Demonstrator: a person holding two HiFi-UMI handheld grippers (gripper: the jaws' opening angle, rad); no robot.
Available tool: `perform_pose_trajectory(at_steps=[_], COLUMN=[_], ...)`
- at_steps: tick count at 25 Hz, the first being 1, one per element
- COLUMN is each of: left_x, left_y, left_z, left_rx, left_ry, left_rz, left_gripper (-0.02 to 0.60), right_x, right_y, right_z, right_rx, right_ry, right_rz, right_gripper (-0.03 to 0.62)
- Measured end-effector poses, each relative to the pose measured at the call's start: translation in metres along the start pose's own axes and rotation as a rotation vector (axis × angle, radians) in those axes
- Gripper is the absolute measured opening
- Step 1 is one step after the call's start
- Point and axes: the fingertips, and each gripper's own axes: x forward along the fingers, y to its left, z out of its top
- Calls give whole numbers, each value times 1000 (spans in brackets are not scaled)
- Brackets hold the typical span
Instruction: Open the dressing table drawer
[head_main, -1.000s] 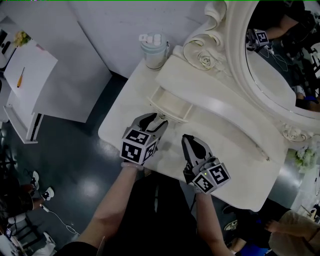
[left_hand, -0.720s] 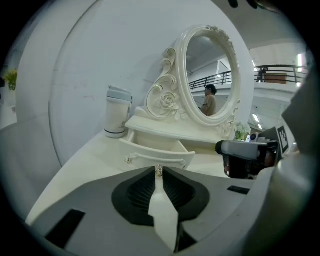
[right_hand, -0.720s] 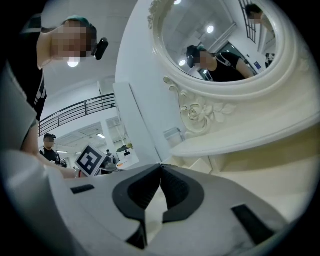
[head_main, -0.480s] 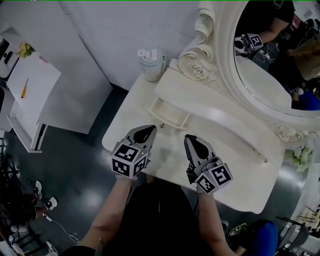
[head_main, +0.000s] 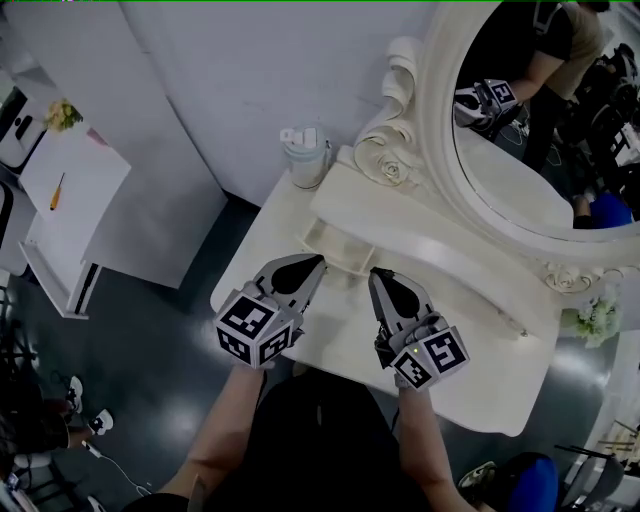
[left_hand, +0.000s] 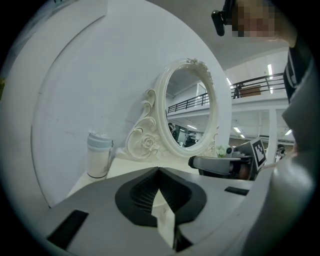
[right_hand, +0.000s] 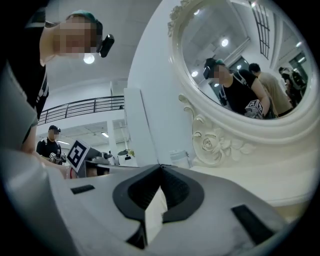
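Left claw (head_main: 318, 261) and right claw (head_main: 376, 273) both pressed together (nothing pinched), near the pulled-out drawer (head_main: 338, 244).

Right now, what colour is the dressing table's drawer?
Cream white; the drawer shows best in the head view.

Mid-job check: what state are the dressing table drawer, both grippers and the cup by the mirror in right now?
drawer: open, pulled out from the raised shelf.
left gripper: jaws shut, nothing between them.
right gripper: jaws shut, nothing between them.
cup: upright, lid on.
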Motion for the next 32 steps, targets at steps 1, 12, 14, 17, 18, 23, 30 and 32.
perform_pose_trajectory(at_steps=[1, 12, 14, 17, 18, 23, 30, 32], left_x=[-1, -18, -21, -24, -25, -25, -27, -27], left_y=[-1, -8, -8, -11, -12, -17, -22, -24], left_z=[6, 81, 93, 107, 111, 126, 142, 146], left_rx=[8, 18, 24, 30, 29, 26, 23, 16], left_ry=[-9, -152, -176, -205, -215, -244, -270, -276], left_rz=[-6, -28, -27, -28, -28, -40, -54, -58], left_gripper=[2, 2, 2, 2, 2, 2, 2, 2], right_x=[1, 2, 2, 0, 0, -2, -6, -7], right_y=[1, 14, 15, 17, 17, 21, 24, 24], right_z=[6, 67, 76, 87, 91, 106, 120, 123], right_rx=[-6, -67, -77, -82, -83, -98, -111, -115], right_ry=[-9, -68, -78, -91, -94, -111, -122, -124], right_rz=[2, 16, 17, 20, 22, 31, 43, 45], right_gripper=[5, 5, 5, 5, 5, 5, 5, 5])
